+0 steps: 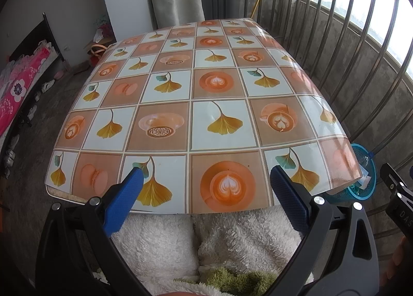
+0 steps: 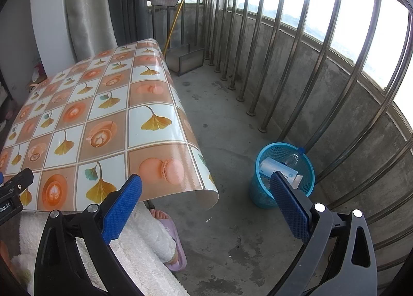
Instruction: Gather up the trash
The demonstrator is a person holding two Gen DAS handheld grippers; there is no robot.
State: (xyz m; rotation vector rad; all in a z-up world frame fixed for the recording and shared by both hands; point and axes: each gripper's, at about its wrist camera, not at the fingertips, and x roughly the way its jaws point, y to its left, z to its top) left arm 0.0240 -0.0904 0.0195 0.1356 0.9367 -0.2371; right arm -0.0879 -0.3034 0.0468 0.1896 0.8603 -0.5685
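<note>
A blue mesh trash basket stands on the concrete floor right of the table; it also shows in the left wrist view. Inside it lie a white carton and a clear plastic bottle. My left gripper is open and empty above the near edge of the table, which has a patterned oilcloth with nothing lying on it. My right gripper is open and empty, held over the table's right corner, with the basket just behind its right finger.
A metal railing and low concrete wall run along the right. A metal stand and a broom handle are at the far end. My lap in white fleece and a foot in a purple slipper are below the table edge.
</note>
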